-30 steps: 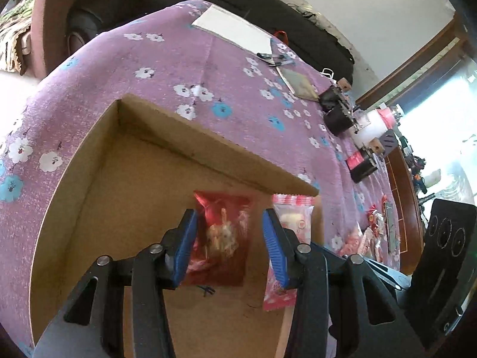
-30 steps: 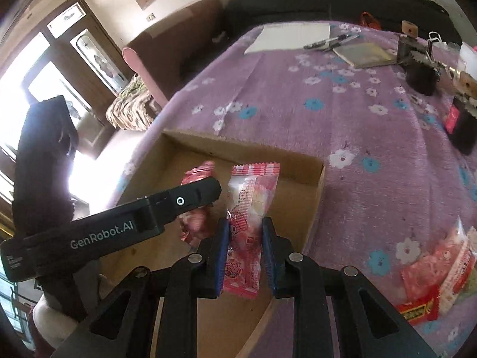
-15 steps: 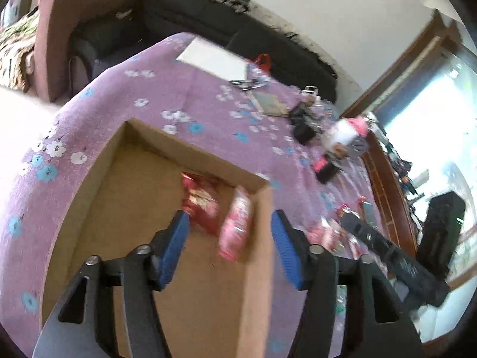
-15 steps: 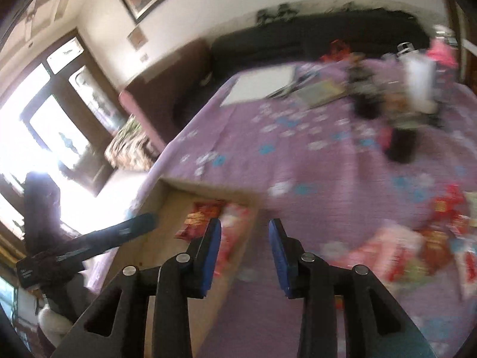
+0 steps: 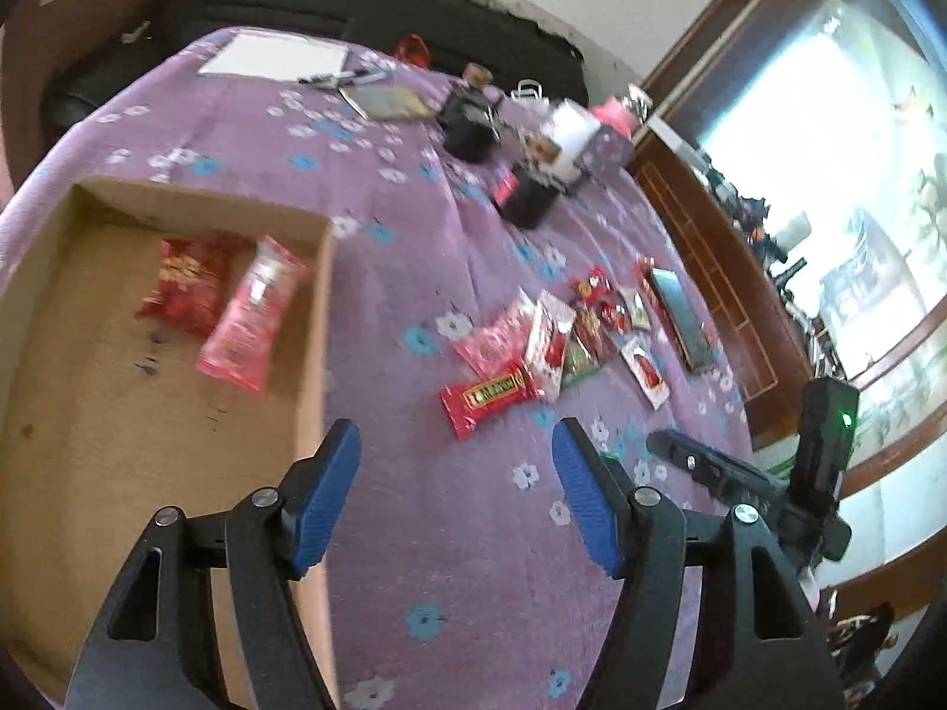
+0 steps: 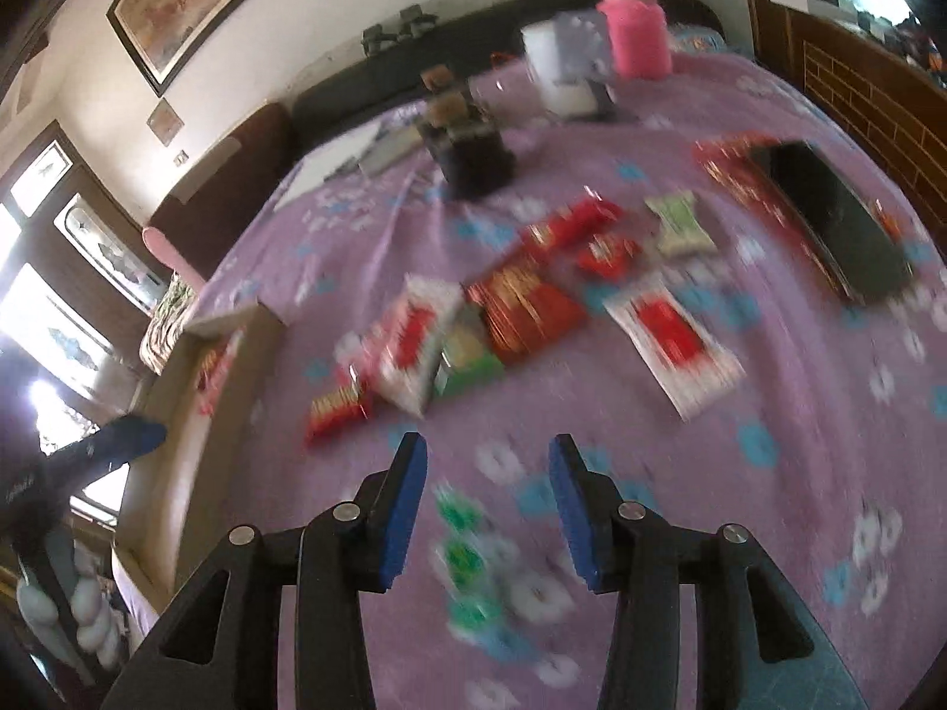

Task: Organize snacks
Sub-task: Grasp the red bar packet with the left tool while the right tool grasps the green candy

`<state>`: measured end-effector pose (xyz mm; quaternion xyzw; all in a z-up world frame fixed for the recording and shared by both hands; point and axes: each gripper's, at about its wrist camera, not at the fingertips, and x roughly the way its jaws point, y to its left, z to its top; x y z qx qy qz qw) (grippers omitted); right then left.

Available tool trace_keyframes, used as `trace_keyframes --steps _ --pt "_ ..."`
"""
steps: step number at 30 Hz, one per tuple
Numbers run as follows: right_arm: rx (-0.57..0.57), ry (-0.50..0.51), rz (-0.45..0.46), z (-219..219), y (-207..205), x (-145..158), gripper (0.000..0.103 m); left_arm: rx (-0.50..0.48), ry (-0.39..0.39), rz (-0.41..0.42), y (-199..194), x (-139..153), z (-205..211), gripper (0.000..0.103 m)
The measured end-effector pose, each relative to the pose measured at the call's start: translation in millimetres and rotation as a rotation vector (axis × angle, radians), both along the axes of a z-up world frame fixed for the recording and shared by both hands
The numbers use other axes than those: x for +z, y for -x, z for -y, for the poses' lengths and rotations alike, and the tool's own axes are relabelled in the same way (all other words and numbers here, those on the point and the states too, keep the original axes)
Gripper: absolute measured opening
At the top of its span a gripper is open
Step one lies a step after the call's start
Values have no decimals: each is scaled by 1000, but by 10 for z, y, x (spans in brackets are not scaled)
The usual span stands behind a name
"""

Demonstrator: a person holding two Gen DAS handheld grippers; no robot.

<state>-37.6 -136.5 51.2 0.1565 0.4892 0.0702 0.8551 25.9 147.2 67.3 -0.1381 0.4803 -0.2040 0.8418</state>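
Fingers of both grippers parted, holding nothing, jaws just opened.
Left gripper (image 5: 456,497) beside cardboard box (image 5: 311,319); right gripper (image 6: 486,500) near loose snack packets (image 6: 521,307) on purple cloth (image 6: 799,426).

Both cameras ride on hand-held grippers and look steeply down along their own blue fingers at the purple flowered tablecloth (image 5: 414,248). The left wrist view sits close above the cardboard box (image 5: 313,307) rim, facing right toward the window. The right wrist view, blurred, seems to hang nearer the snack pile (image 6: 509,302), facing the sofa wall. Both share that pile and the box edge.
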Motion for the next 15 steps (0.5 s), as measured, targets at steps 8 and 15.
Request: trace_keyframes --steps 8,15 --pt "108 47 -3 -301 281 -226 46 -52 -104 -33 -95 -234 402 66" --pt "130 149 35 -487 347 -281 22 -162 -364 83 -135 -362 888 66"
